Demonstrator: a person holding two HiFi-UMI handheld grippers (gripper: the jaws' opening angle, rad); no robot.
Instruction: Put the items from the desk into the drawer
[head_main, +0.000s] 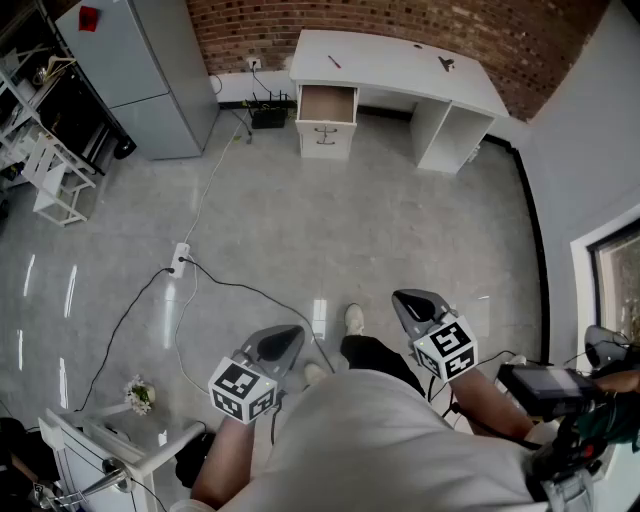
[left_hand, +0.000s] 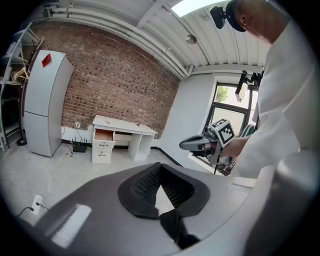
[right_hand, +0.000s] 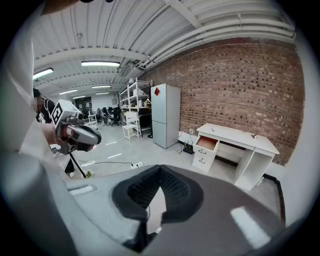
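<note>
Items for the drawer are two: a slim reddish item (head_main: 333, 62) toward the left of the white bench (head_main: 400, 75), and a small dark item (head_main: 446, 63) toward its right end. Both are too small to identify. The bench stands far off against the brick wall (head_main: 420, 25). The drawer (head_main: 326, 103) is at the bench's left end, pulled out, with its brown inside showing. A second drawer front (head_main: 325, 138) below it is closed.

The left gripper (head_main: 290, 335) and the right gripper (head_main: 403, 298) are held near the person's body, well apart from the bench, and both point toward it. In each gripper view the jaws are pressed together at the tips with nothing between them; only the floor shows through the gap behind the tips.

Each marker cube (head_main: 243, 388) carries black-and-white square patterns, not letters. A red label (head_main: 90, 18) sits high on the tall grey cabinet (head_main: 145, 70) at the far left, and its print is too small to read.

Grey floor (head_main: 400, 220) lies between the person and the bench. A white power strip (head_main: 180, 259) rests on it to the left. A black cable (head_main: 250, 290) runs from the strip toward the person's white shoe (head_main: 354, 318). A small black box (head_main: 268, 116) sits by the wall just left of the drawer. A white rack (head_main: 55, 180) stands at the left edge. At the near right, a dark device (head_main: 550, 385) sits by the window (head_main: 615, 280).
</note>
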